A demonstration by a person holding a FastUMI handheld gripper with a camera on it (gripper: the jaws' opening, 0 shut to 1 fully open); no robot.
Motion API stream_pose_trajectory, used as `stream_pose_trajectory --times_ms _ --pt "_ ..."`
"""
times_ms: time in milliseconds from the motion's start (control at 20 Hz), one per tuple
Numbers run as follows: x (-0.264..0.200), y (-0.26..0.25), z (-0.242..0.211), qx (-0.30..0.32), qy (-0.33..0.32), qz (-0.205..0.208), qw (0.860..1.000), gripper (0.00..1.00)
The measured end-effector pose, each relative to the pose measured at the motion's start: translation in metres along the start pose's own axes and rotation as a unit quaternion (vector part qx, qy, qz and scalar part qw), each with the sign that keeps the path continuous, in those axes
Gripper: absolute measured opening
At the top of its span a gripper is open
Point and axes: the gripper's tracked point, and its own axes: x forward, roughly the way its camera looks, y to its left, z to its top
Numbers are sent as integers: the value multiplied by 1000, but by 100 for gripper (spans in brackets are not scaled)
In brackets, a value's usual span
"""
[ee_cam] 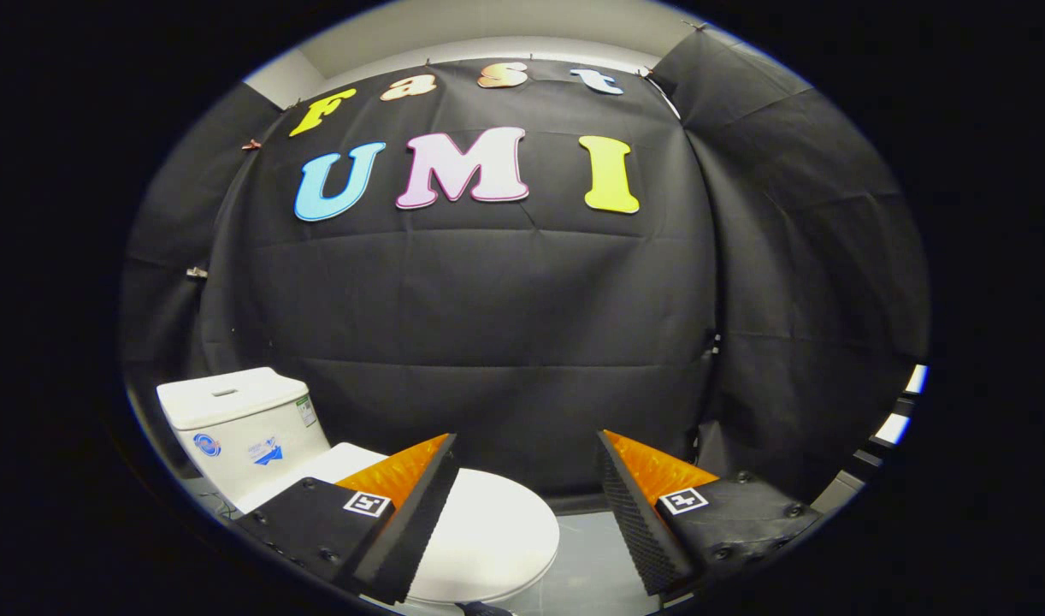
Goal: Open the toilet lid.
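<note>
Off to the left sat the cistern (pixel 232 411), and right next to it the toilet lid (pixel 488 530) lay flat and closed on the bowl, partly behind the left finger of the tool (pixel 527 505) and reaching into the gap between the two. The tool hung above it with fingers spread wide, gripping nothing and touching nothing. Beyond the right finger, just grey floor (pixel 591 556). So nothing was done yet: by my read, the approach, the catch under the rim and the lift all remained.
</note>
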Motion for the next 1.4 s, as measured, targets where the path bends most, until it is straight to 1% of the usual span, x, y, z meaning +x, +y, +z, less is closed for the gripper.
stream_pose_trajectory --times_ms 150,250,500,600,850,900,1000,1100,1250,1400 --pt "-6 -1 5 -13 -12 2 1000 98" --pt "-10 -2 -8 -9 1 9 1000 98" --pt "-31 -5 -60 11 51 18 998 98" --pt "-40 -3 -78 5 61 23 998 98" --pt "-59 -4 -131 6 117 29 993 98" --pt "-60 -4 -145 11 136 28 990 98" --pt "-66 2 -171 43 186 38 981 98" --pt "-70 6 -191 79 217 36 972 99" --pt "-78 13 -211 140 255 45 956 98" --pt "-84 9 -232 188 284 28 940 98"
